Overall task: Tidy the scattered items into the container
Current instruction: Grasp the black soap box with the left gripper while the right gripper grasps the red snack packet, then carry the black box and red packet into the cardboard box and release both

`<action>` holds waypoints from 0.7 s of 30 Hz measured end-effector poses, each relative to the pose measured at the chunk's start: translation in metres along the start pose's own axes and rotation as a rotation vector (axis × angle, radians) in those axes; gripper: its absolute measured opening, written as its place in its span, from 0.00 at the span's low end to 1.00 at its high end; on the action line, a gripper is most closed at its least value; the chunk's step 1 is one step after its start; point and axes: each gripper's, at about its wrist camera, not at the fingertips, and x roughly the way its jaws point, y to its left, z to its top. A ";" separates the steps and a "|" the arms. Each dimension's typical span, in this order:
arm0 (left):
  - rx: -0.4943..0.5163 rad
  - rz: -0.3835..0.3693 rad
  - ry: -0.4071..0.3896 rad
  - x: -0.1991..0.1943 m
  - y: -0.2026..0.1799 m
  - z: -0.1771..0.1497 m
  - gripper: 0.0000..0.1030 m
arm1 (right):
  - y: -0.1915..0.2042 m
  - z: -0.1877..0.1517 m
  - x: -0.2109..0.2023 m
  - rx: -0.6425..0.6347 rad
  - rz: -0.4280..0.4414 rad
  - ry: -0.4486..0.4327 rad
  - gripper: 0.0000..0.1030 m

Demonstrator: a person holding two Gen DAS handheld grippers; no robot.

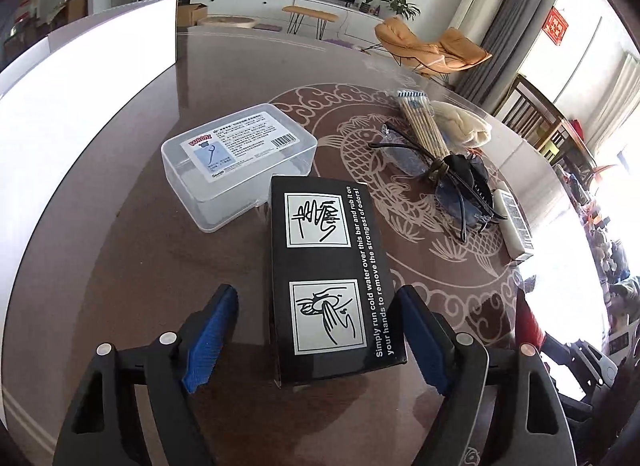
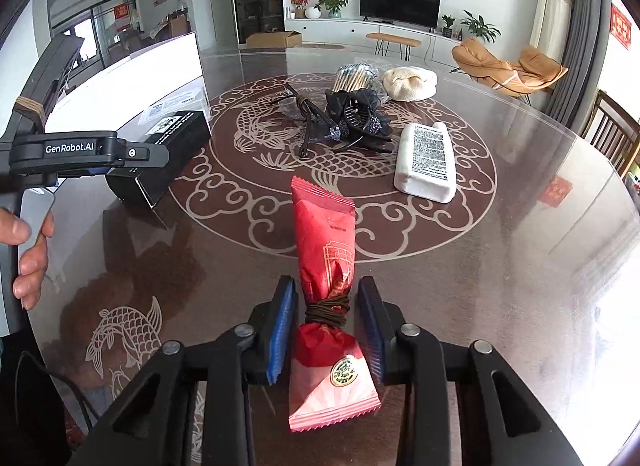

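left tongs: standing wide apart around the near end of the black carton; the right blue pad is sitting at the carton's edge, the left blue pad is showing a clear gap, so no squeeze is yet visible and I am reading them as open.
black carton: lying flat on the worktop in the lower middle of the left wrist view, its long axis running straight away from the tongs toward the upper frame, so the jaws are spanning its short width.
right tongs: parted, with a slim gap on each side of the red sachet; the pads are not pressing on it.
red sachet: lying in the lower middle of the right wrist view, long axis pointing up the frame, its string-tied waist sitting level with the pads.
clear plastic box: resting lid-on, just beyond the carton's far left corner; probably the container.
nearer hand: the left tongs are nearer the carton and the box; the right are nearer the sachet.
pile beyond: glasses, black hair claw, white bottle, cotton swabs and a cream cloth are waiting in the upper middle, well apart from both tongs.
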 end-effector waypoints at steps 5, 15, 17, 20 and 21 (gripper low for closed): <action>0.168 0.140 0.041 0.022 -0.030 -0.002 1.00 | -0.009 0.008 0.009 0.019 -0.006 -0.001 0.58; 0.183 0.148 -0.017 0.015 -0.028 -0.011 1.00 | -0.010 0.014 0.018 0.030 -0.005 0.015 0.76; 0.183 0.151 -0.015 0.018 -0.030 -0.009 1.00 | -0.009 0.014 0.017 0.027 -0.007 0.015 0.77; 0.198 0.145 -0.032 0.019 -0.035 -0.002 0.75 | -0.008 0.014 0.013 0.024 -0.021 0.002 0.40; 0.193 0.152 -0.054 0.013 -0.034 -0.002 0.56 | -0.008 0.013 0.010 0.027 -0.020 -0.001 0.19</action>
